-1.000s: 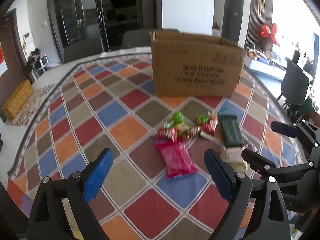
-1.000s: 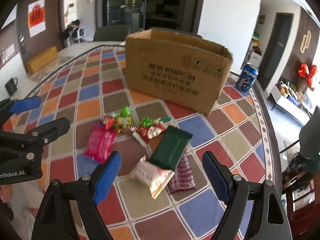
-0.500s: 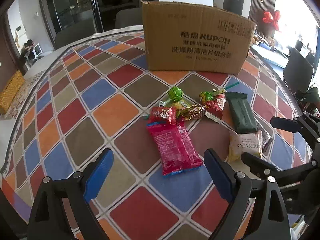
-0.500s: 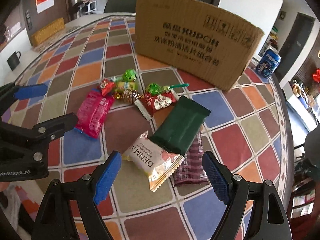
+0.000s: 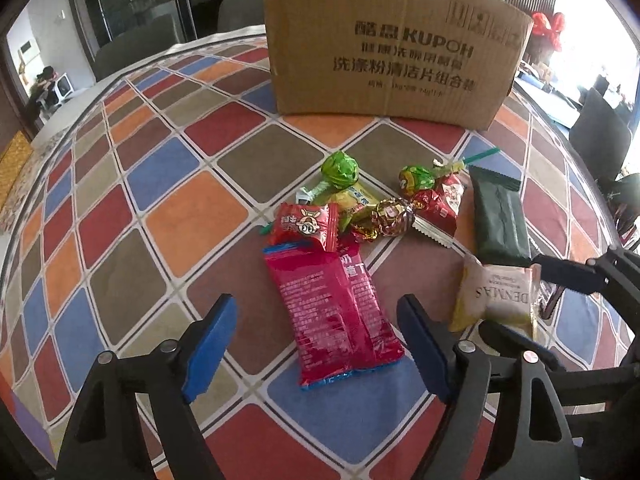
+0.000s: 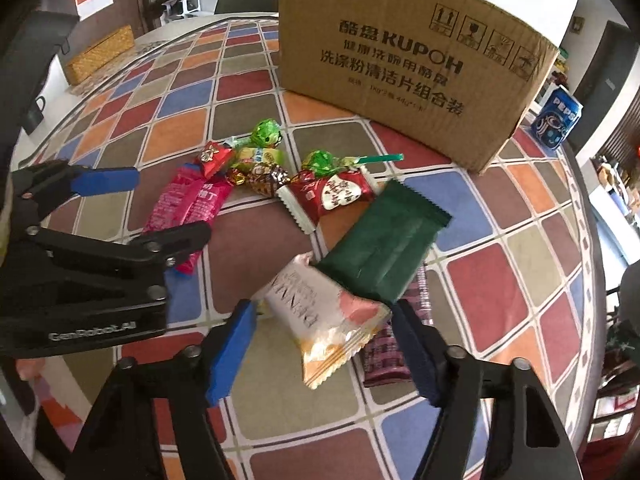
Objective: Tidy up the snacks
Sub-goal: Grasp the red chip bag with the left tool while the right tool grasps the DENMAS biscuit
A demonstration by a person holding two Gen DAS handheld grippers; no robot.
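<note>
Snacks lie in a loose pile on the checkered tablecloth in front of a cardboard box (image 5: 392, 44) (image 6: 404, 64). My left gripper (image 5: 318, 350) is open, its jaws on either side of the near end of a long pink packet (image 5: 332, 312) (image 6: 184, 204). My right gripper (image 6: 322, 354) is open, its jaws on either side of a white and pink DENMAS packet (image 6: 324, 316) (image 5: 496, 300). A dark green packet (image 6: 384, 240) (image 5: 498, 216) lies partly over the white one. Small red packets (image 5: 306, 226) (image 6: 332, 194) and green lollipops (image 5: 340, 168) (image 6: 266, 134) lie behind.
A maroon packet (image 6: 390, 348) lies under the green and white ones. A blue Pepsi can (image 6: 558, 116) stands right of the box. The round table's edge (image 6: 592, 208) curves close on the right, with chairs (image 5: 600, 132) beyond it.
Both grippers have moved forward and down toward the snacks. The pink packet now lies between the left jaws and the white packet between the right jaws. Both jaws stay open.
</note>
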